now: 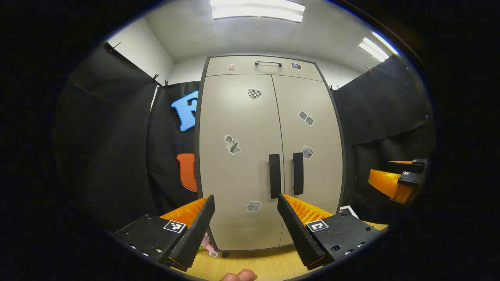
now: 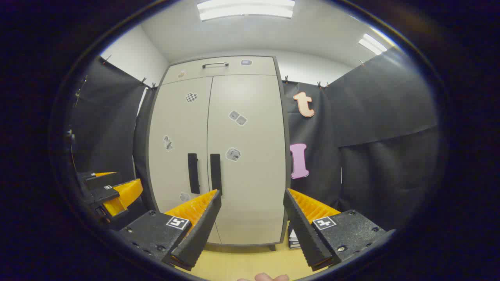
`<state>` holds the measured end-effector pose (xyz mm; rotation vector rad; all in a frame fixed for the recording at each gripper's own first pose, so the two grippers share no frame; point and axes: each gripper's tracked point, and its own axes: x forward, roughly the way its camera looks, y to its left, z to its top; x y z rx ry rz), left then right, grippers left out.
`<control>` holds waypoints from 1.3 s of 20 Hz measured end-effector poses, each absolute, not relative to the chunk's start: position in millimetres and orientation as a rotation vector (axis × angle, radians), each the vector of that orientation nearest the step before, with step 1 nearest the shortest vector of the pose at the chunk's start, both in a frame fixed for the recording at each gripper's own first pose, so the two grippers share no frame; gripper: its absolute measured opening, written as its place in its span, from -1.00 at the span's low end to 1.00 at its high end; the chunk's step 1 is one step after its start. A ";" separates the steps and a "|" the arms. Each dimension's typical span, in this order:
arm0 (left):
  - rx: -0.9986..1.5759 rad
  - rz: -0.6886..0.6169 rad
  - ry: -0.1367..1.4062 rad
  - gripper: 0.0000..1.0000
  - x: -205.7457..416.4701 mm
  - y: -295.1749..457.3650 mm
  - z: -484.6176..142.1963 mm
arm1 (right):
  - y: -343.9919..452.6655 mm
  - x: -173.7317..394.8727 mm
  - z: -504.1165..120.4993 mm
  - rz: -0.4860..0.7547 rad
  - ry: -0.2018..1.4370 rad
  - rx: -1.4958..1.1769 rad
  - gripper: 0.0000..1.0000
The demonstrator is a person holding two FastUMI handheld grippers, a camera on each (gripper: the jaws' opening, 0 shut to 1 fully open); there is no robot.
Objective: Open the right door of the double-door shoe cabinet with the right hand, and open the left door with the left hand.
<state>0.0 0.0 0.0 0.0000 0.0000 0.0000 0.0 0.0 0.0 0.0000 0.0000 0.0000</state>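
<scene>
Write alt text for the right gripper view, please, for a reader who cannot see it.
A beige double-door shoe cabinet stands closed, its two black vertical handles side by side at the centre seam. The right gripper is open in the foreground, short of the doors, and the left gripper shows at the left edge.

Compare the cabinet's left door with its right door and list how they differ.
The left door carries its black handle along its right edge; the right door has its handle along its left edge. The left door shows three stickers: a checkered one up high, one mid-height and one low. The right door shows two stickers, both above or beside its handle. Shared: both are beige, closed, and meet at the centre seam.
</scene>
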 end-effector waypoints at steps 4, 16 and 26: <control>0.003 0.003 0.001 0.92 1.4 -0.4 -1.8 | -5.7 3.0 -0.2 -0.009 -0.004 0.011 0.97; -0.010 0.006 -0.007 0.92 10.2 3.4 0.8 | 5.0 7.7 0.5 0.006 -0.014 -0.035 1.00; -0.005 0.003 -0.003 0.92 11.1 6.9 -2.3 | 9.6 12.5 -5.8 0.010 0.005 -0.029 1.00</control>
